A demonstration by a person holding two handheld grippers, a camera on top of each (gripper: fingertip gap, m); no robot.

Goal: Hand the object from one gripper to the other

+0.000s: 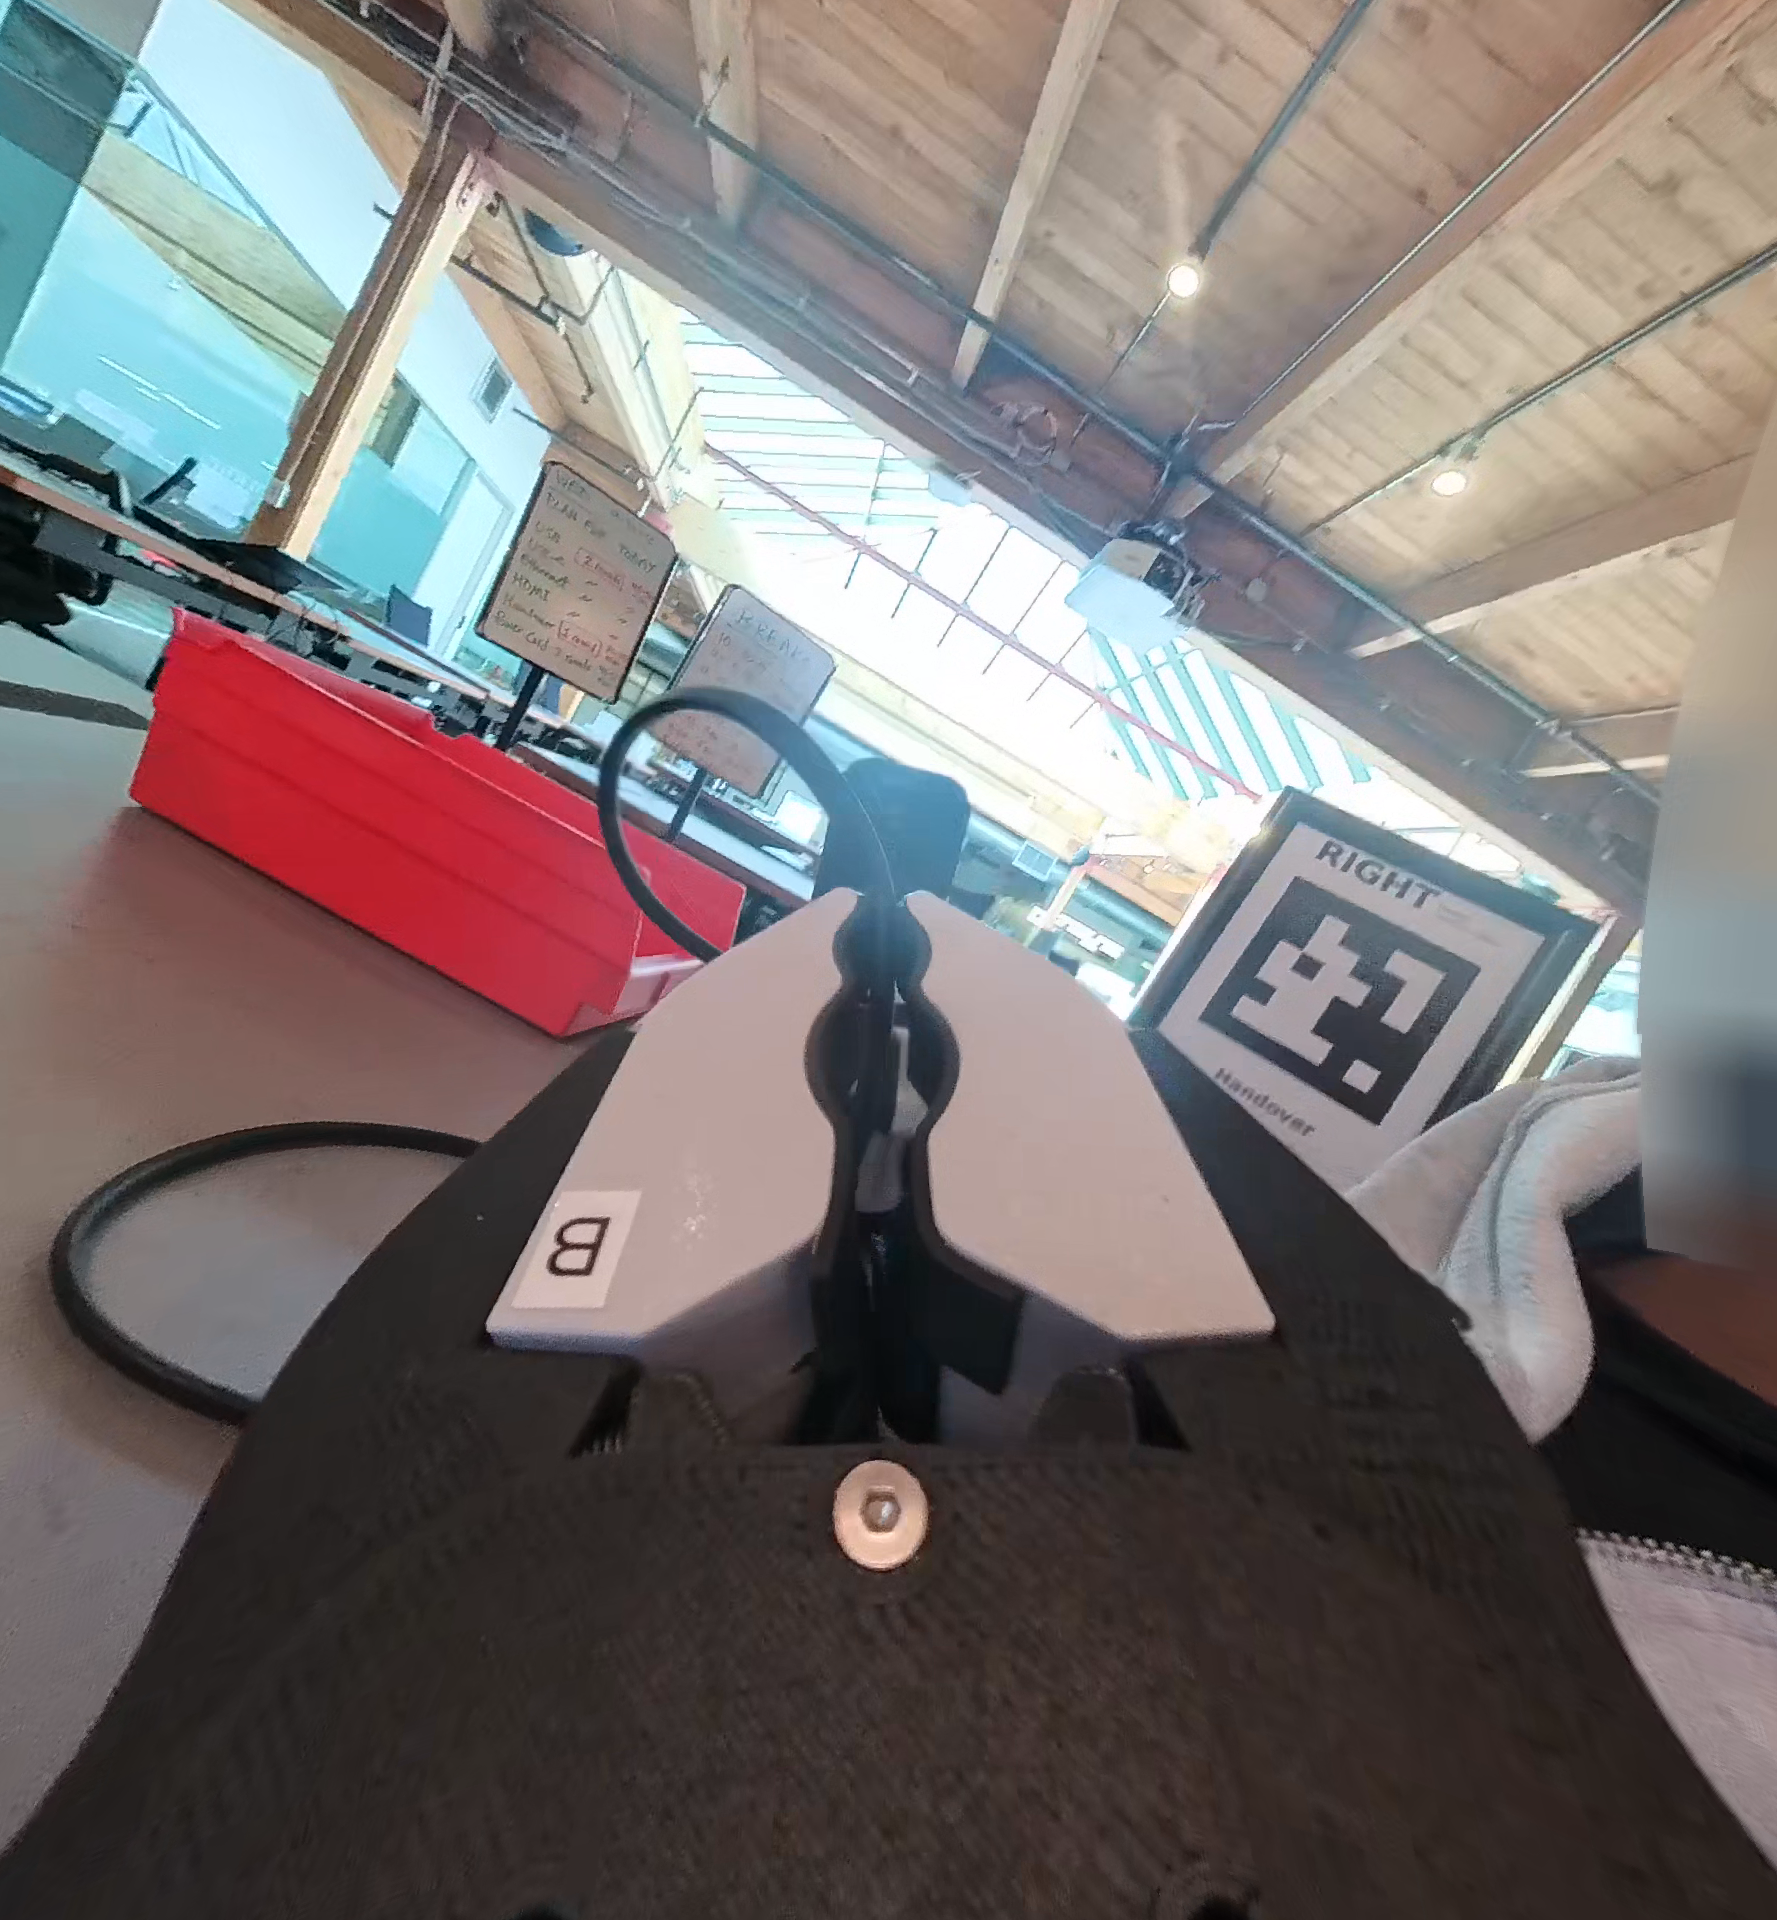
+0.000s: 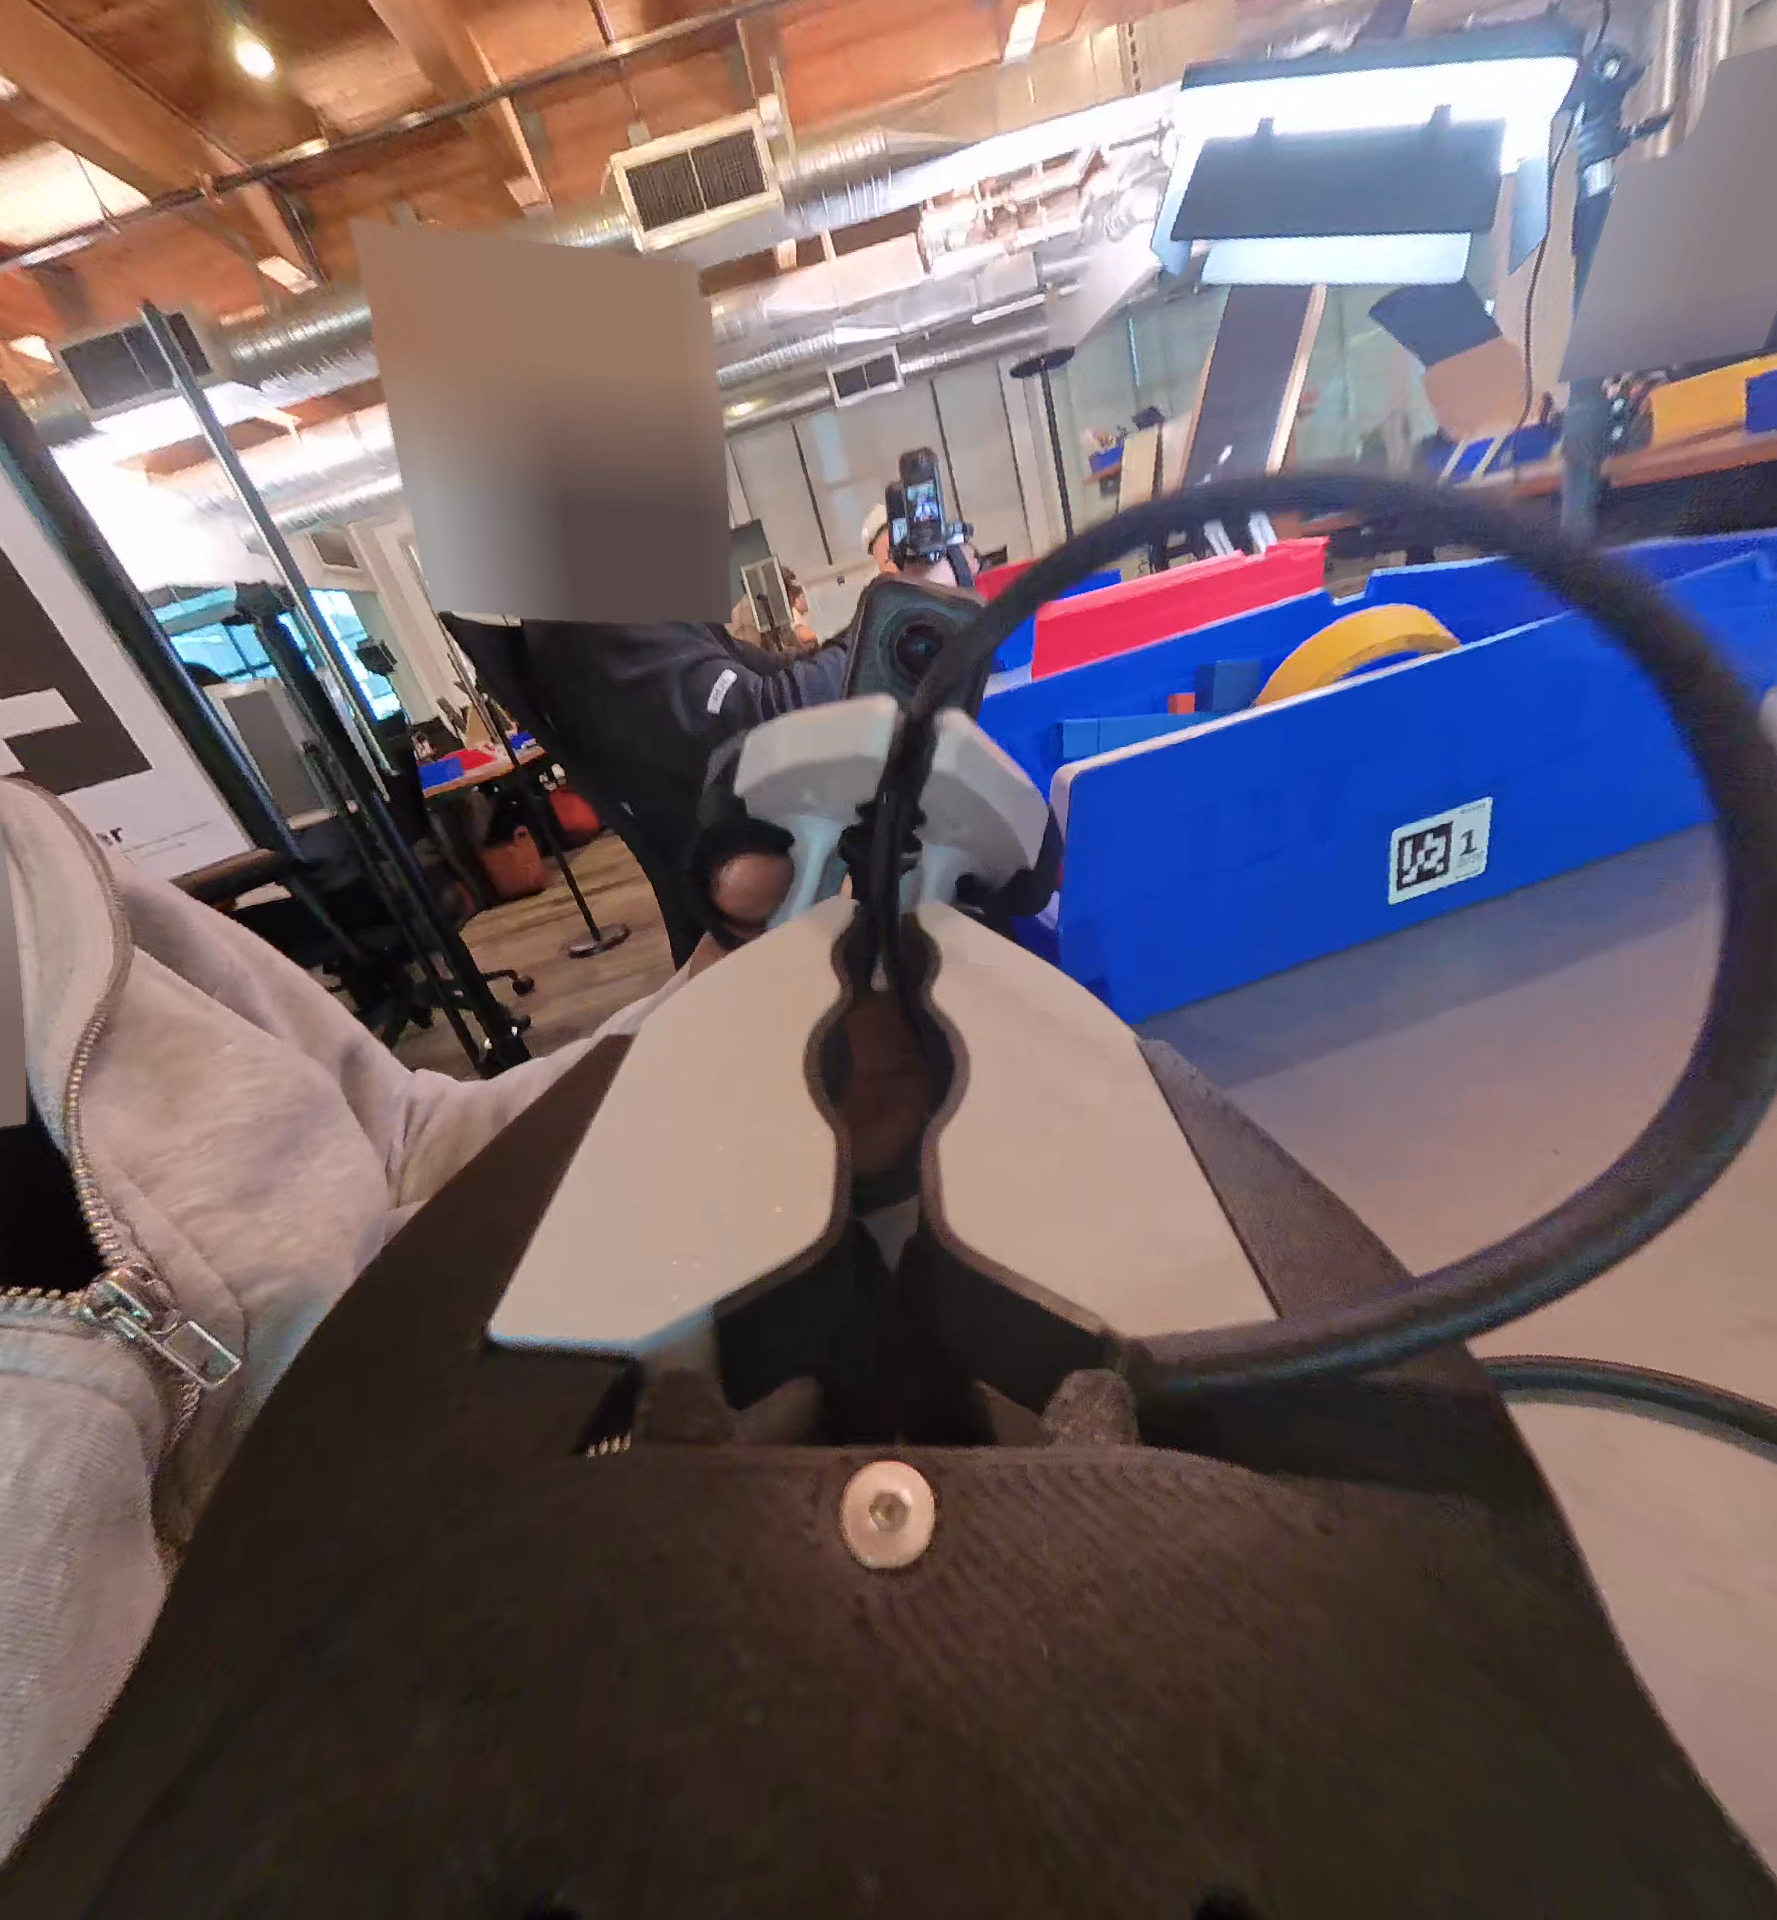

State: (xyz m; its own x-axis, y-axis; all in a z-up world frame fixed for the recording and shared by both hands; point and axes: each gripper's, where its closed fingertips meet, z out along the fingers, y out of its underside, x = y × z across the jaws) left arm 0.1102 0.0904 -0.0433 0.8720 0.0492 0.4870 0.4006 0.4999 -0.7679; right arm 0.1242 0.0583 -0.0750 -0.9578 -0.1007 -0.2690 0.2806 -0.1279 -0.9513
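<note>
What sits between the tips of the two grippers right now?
Only a short run of the black cable; both the right gripper and the left gripper are shut on it, seen in the right wrist view.

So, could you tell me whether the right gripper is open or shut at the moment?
Shut. In the right wrist view the right gripper has its grey fingers closed together, pinching the black cable at the tips.
</note>
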